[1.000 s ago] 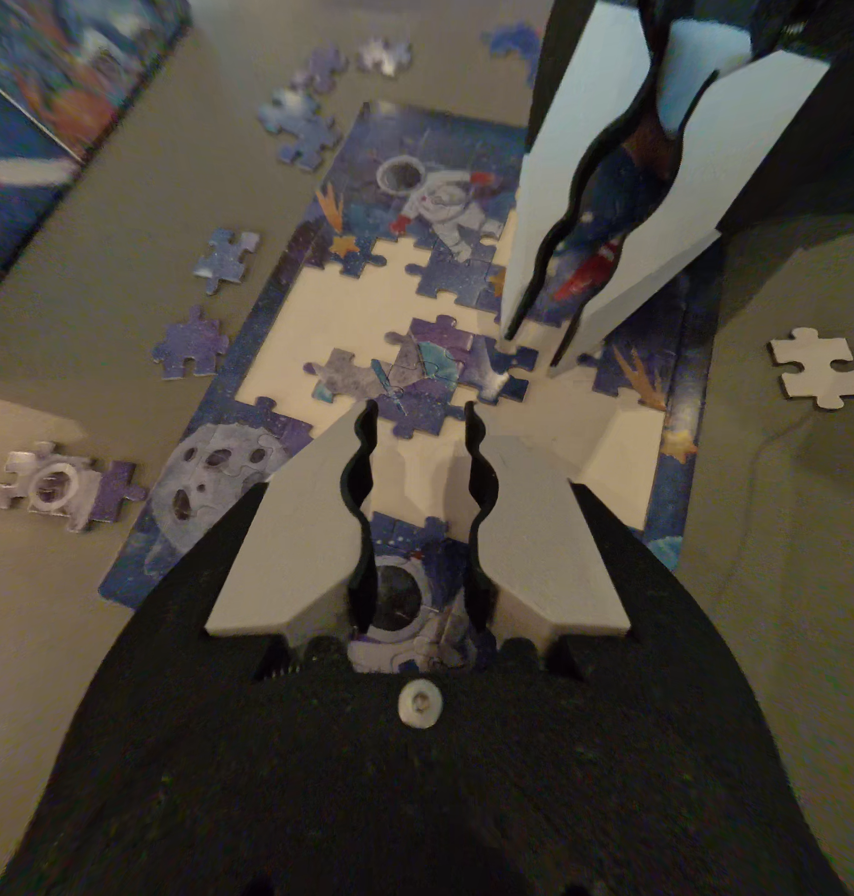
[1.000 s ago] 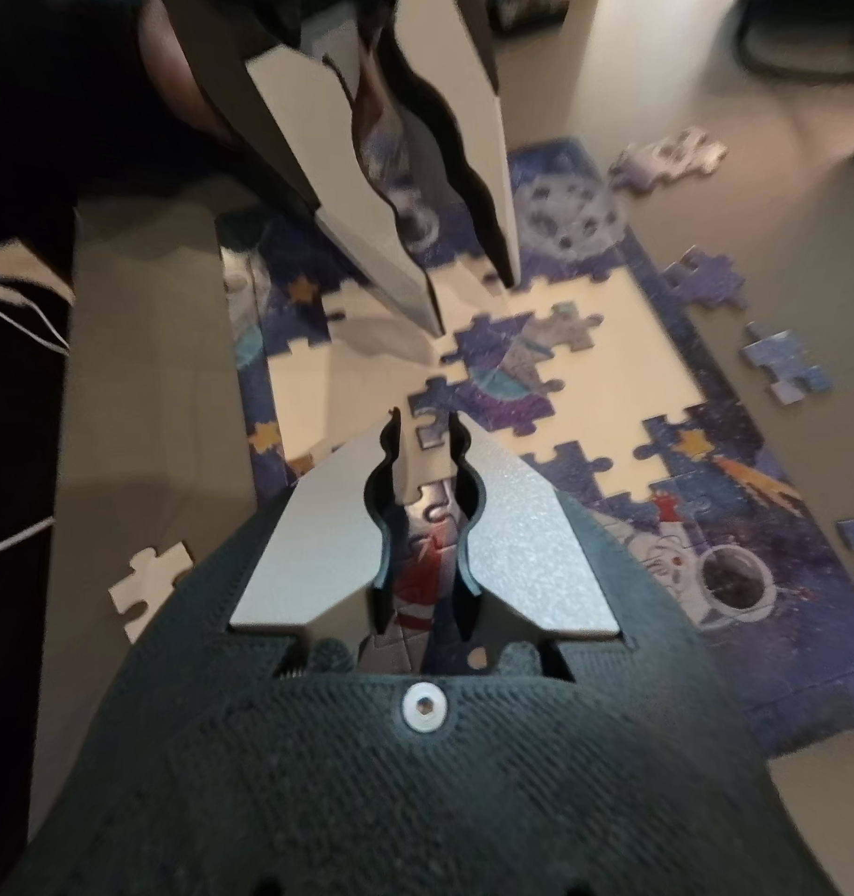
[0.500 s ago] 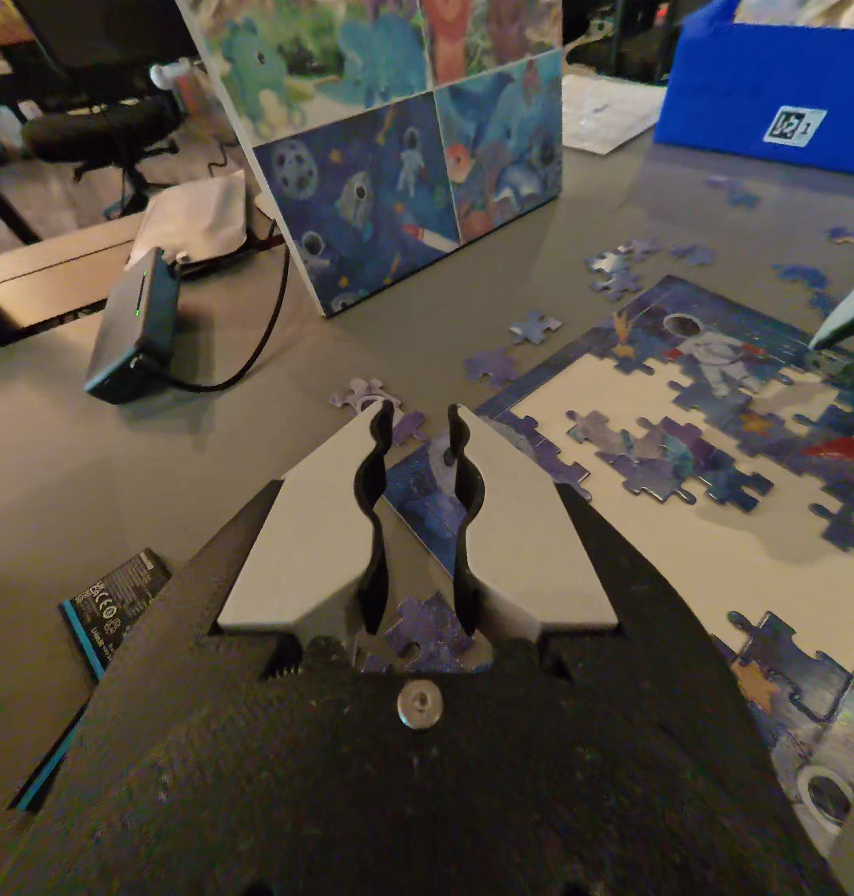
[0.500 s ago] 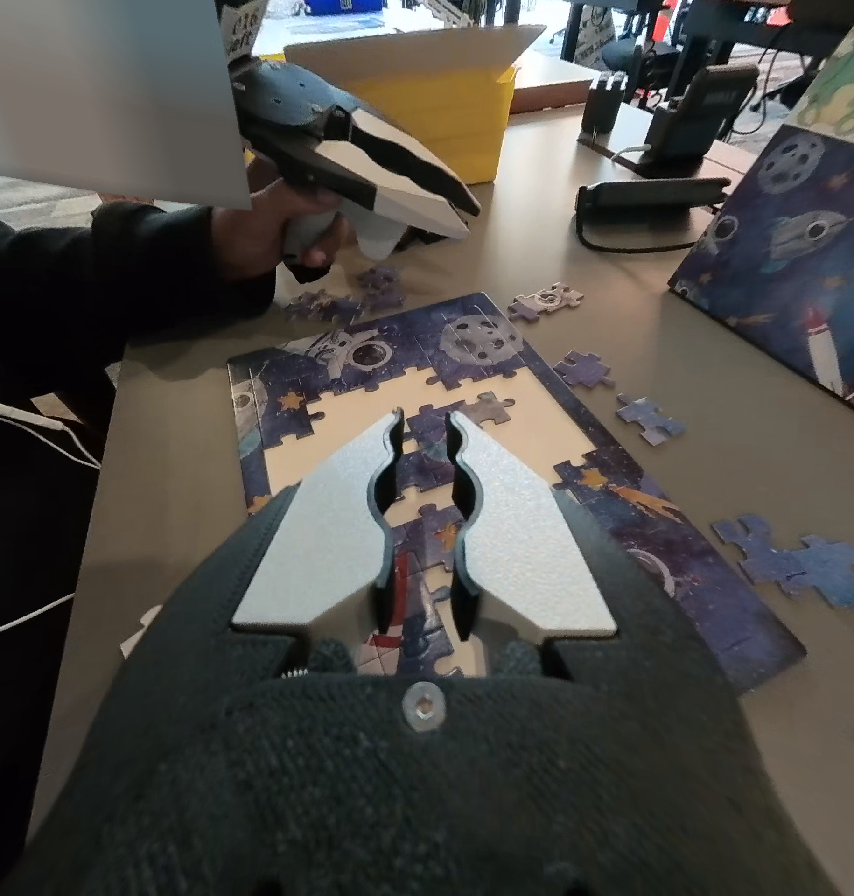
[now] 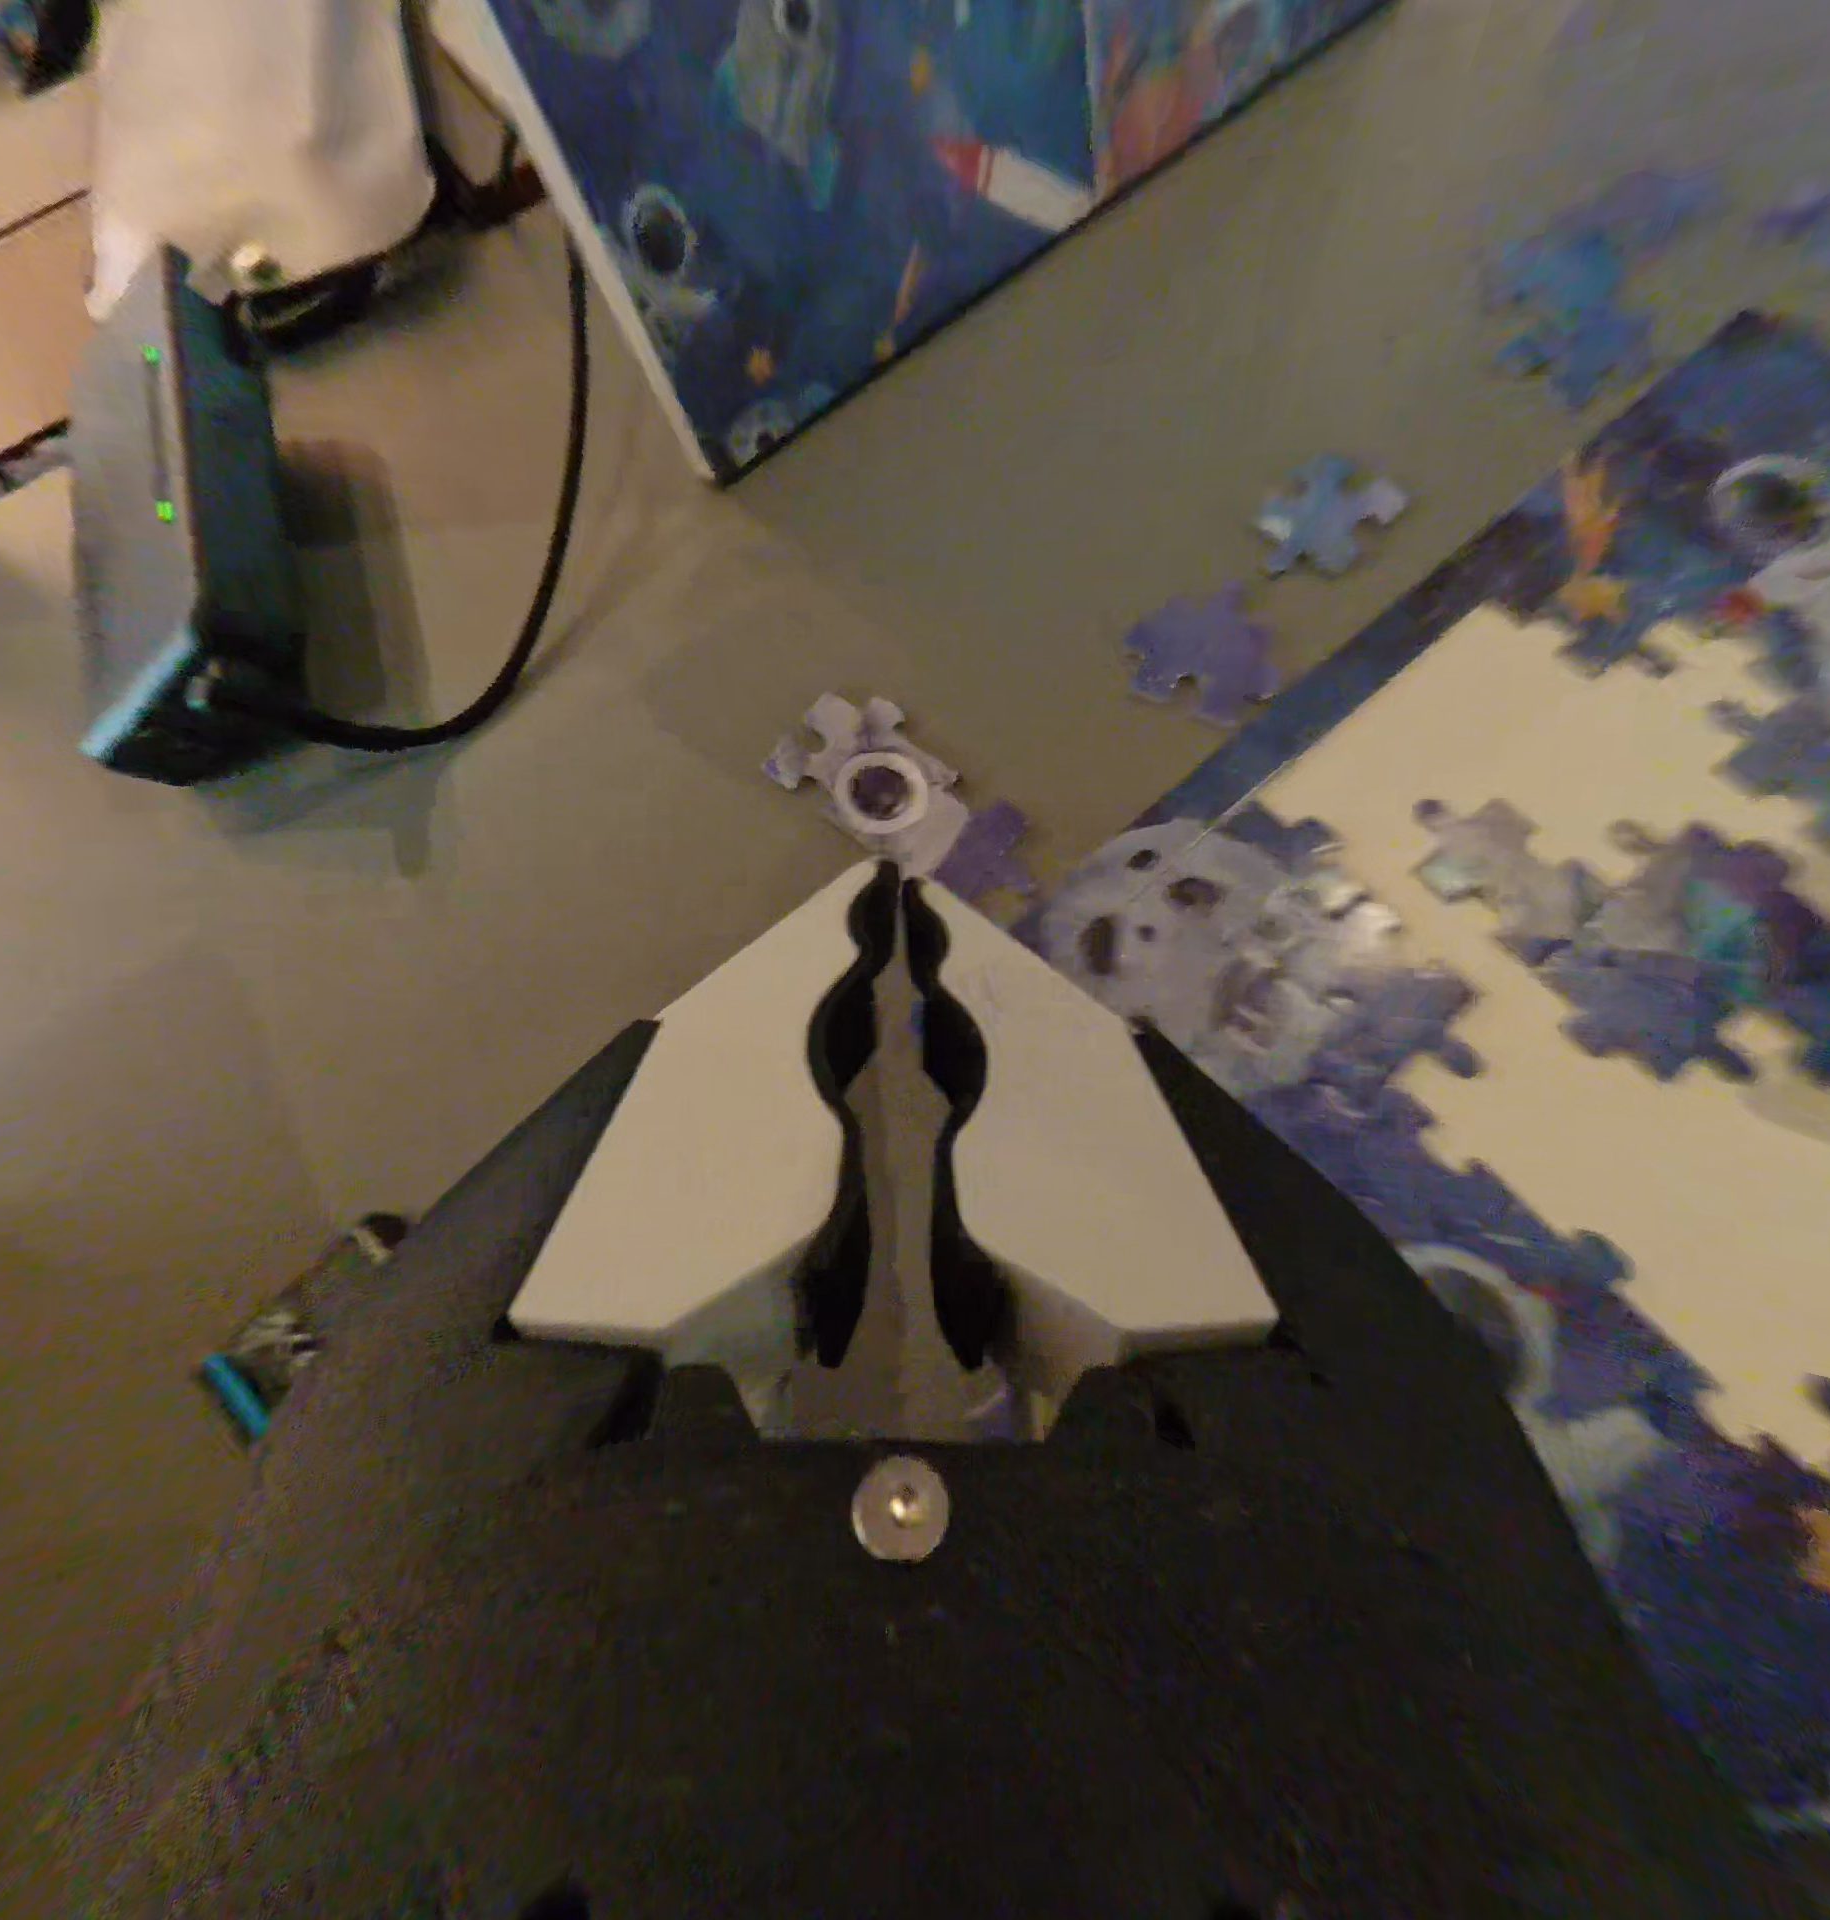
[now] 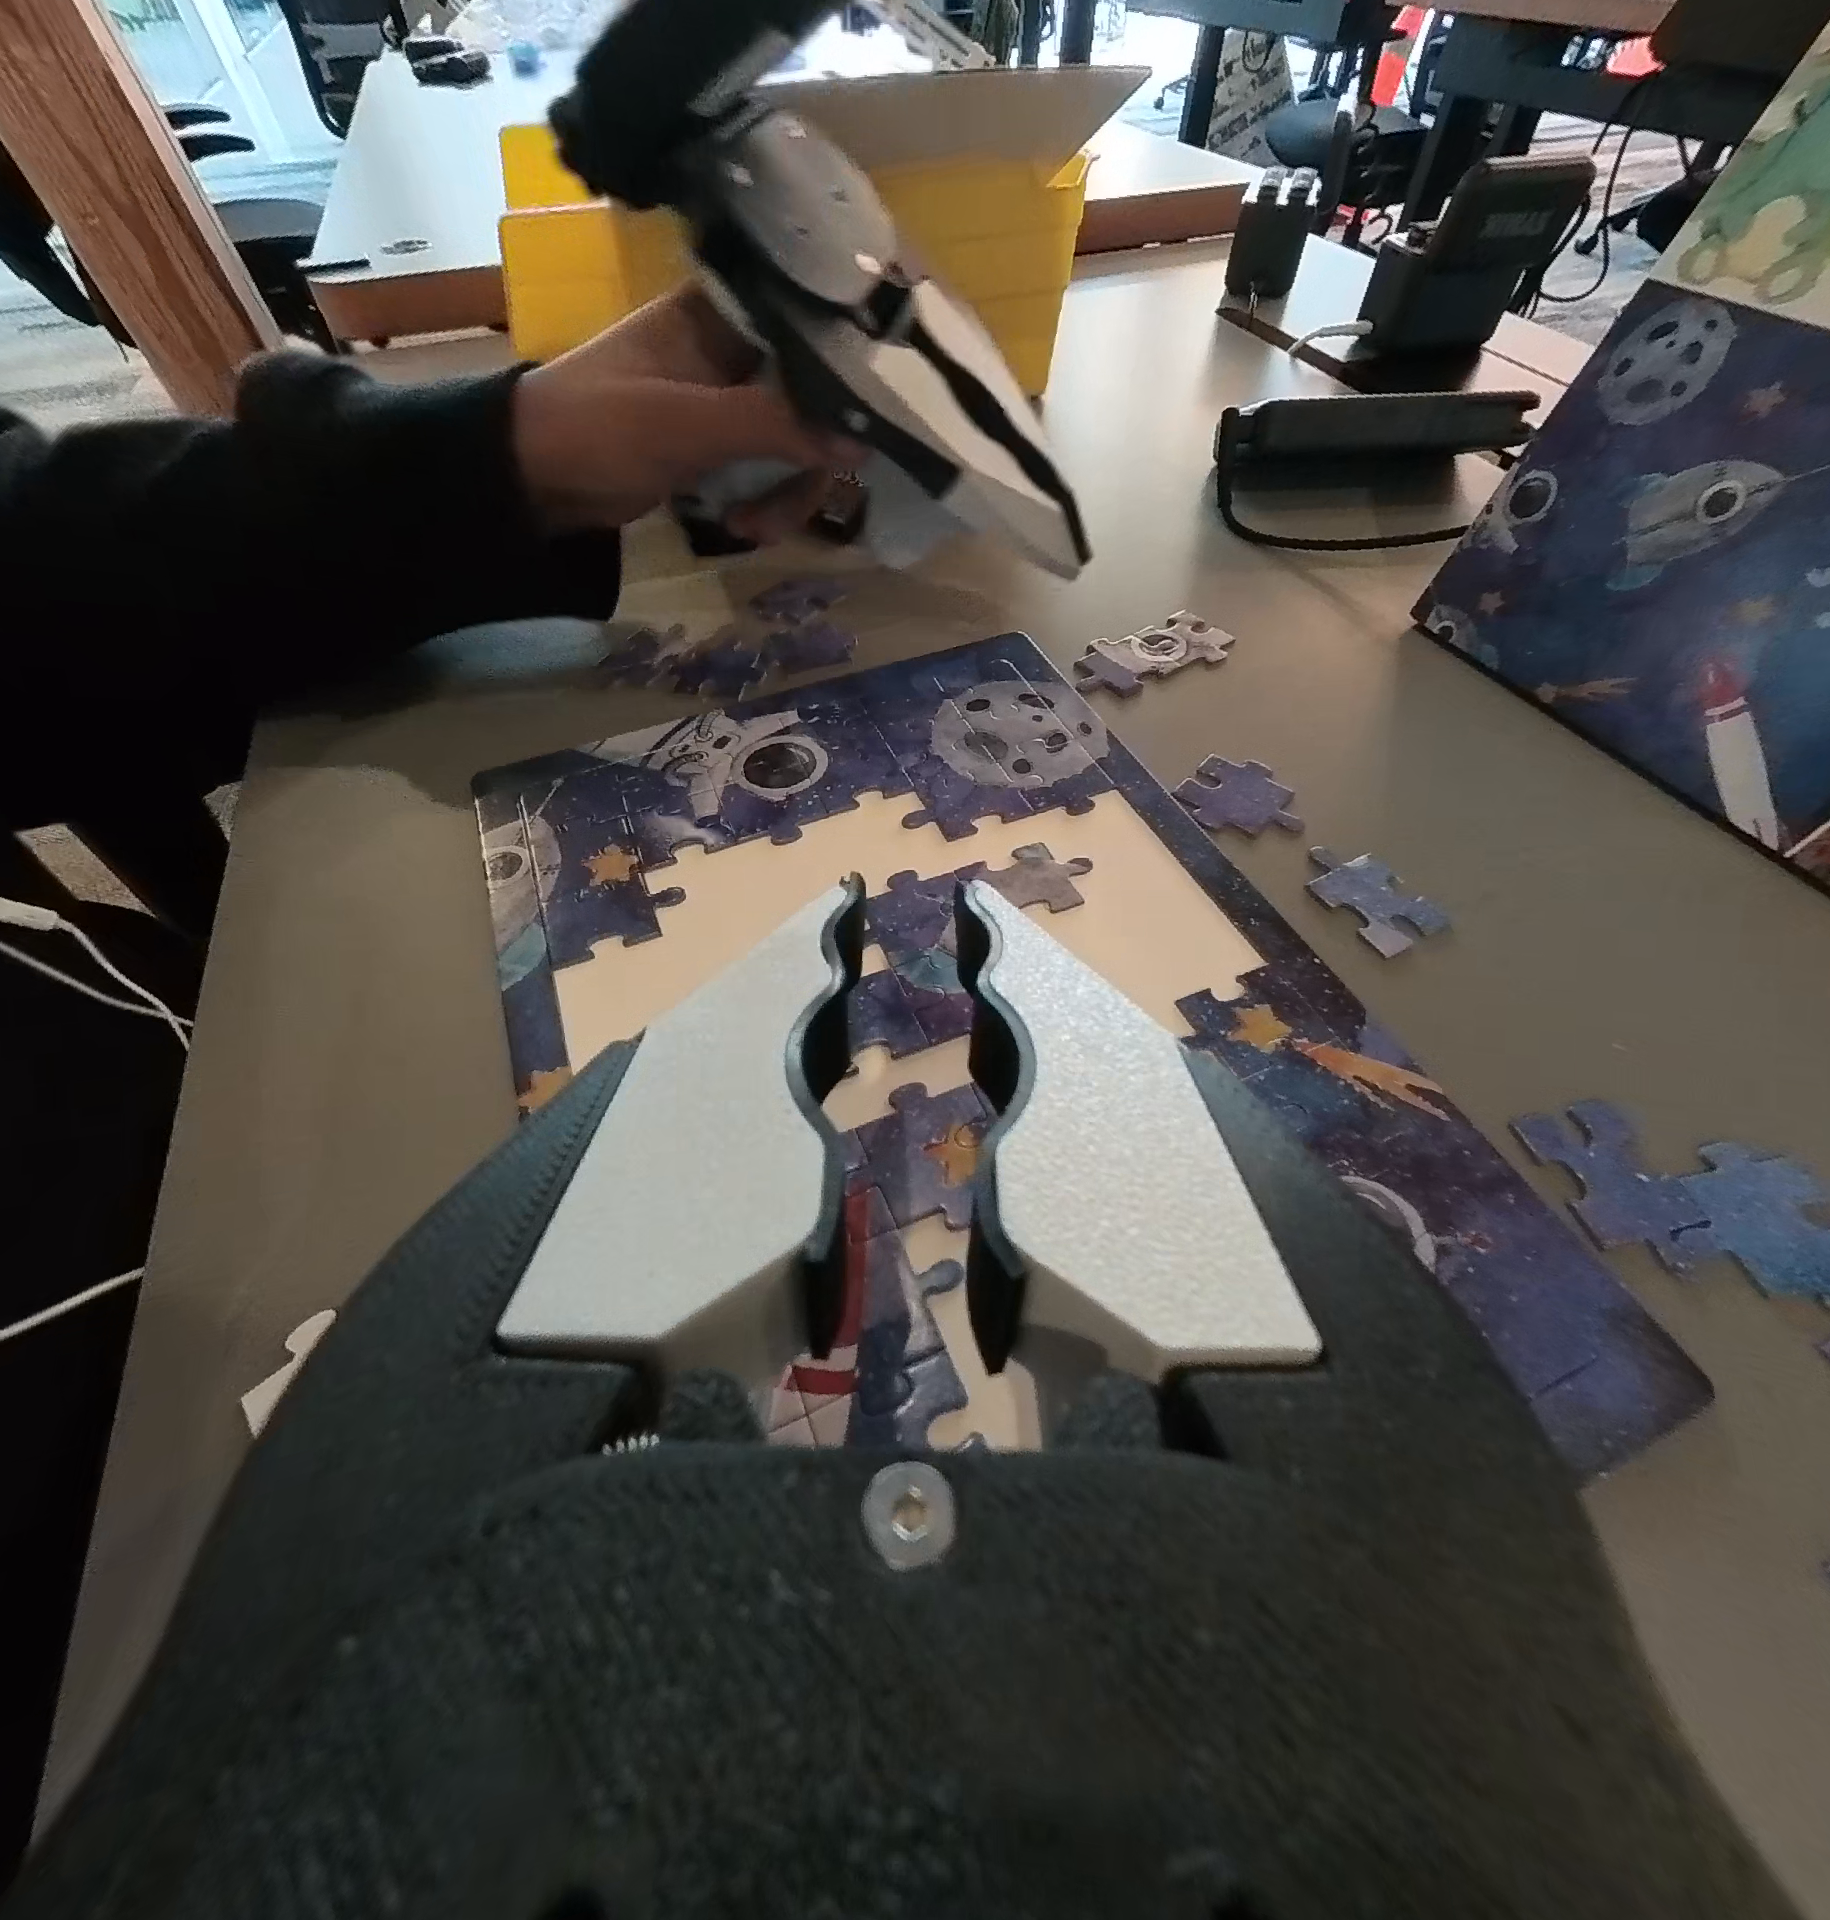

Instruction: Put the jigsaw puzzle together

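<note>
Just ahead of the left gripper's (image 5: pixel 893 883) pressed-together fingers, a pale piece (image 5: pixel 869 795) with a ring on it lies on the desk (image 5: pixel 319 987), off the puzzle's (image 5: pixel 1576 987) corner; the tips hang above it, empty. Two loose pieces (image 5: pixel 1207 655) lie farther right. The right gripper's (image 6: pixel 909 902) fingers stand spread and empty over the puzzle's bare middle, a box (image 6: pixel 1711 582) beyond to their right.
</note>
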Demonstrator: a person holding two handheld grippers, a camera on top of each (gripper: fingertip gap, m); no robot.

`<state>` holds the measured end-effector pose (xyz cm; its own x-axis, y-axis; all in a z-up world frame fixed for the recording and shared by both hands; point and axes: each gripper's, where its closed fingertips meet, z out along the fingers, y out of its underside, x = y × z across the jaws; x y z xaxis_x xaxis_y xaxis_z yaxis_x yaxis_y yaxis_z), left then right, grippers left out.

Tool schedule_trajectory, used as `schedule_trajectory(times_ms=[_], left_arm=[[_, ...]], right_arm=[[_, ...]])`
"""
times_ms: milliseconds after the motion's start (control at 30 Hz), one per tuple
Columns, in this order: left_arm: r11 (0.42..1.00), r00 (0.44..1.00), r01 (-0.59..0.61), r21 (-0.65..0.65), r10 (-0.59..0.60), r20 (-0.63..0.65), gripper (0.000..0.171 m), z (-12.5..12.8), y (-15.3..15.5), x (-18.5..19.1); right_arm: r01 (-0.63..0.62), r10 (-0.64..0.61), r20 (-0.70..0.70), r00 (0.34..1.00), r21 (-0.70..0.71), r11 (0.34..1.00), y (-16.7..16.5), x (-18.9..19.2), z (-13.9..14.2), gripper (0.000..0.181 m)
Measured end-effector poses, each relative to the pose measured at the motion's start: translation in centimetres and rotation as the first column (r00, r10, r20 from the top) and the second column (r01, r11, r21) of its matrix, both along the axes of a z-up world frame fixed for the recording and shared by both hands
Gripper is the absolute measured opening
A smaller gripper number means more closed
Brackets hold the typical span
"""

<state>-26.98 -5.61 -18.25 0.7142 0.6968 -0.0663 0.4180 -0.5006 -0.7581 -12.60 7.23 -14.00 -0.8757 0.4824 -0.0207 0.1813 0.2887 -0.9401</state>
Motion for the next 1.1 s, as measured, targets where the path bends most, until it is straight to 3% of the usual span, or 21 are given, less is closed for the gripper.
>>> schedule_trajectory(times_ms=[100,300,400,500,767,1100], left_arm=[[0.992,0.999,0.027,-0.127,-0.024,0.025,0.000,-1.7,-0.5,-1.4],[0.992,0.978,0.118,-0.054,-0.106,0.180,0.011,-3.0,-0.7,-1.7],[0.972,0.938,0.230,0.039,-0.232,0.257,0.021,-2.9,0.0,-0.6],[0.955,0.925,0.295,0.042,-0.296,0.240,0.026,-2.9,0.1,-0.6],[0.954,0.930,0.299,0.022,-0.296,0.218,0.006,-3.0,0.7,-1.8],[0.946,0.927,0.323,0.014,-0.320,0.195,0.000,-3.0,1.5,-1.1]], right_arm=[[0.001,-0.001,-0.004,1.000,-0.003,1.000,0.0,0.0,0.1,0.015],[-0.013,0.014,0.004,1.000,-0.025,1.000,-0.1,0.3,0.3,0.015],[-0.023,0.023,0.008,1.000,-0.032,0.999,-0.3,0.4,0.4,0.015],[-0.028,0.029,0.011,1.000,-0.034,0.999,-0.3,0.5,0.3,0.016],[-0.031,0.032,0.019,0.999,-0.062,0.998,-0.2,0.5,0.7,0.016],[-0.045,0.049,0.033,0.998,-0.109,0.993,-0.2,0.7,1.2,0.016]])
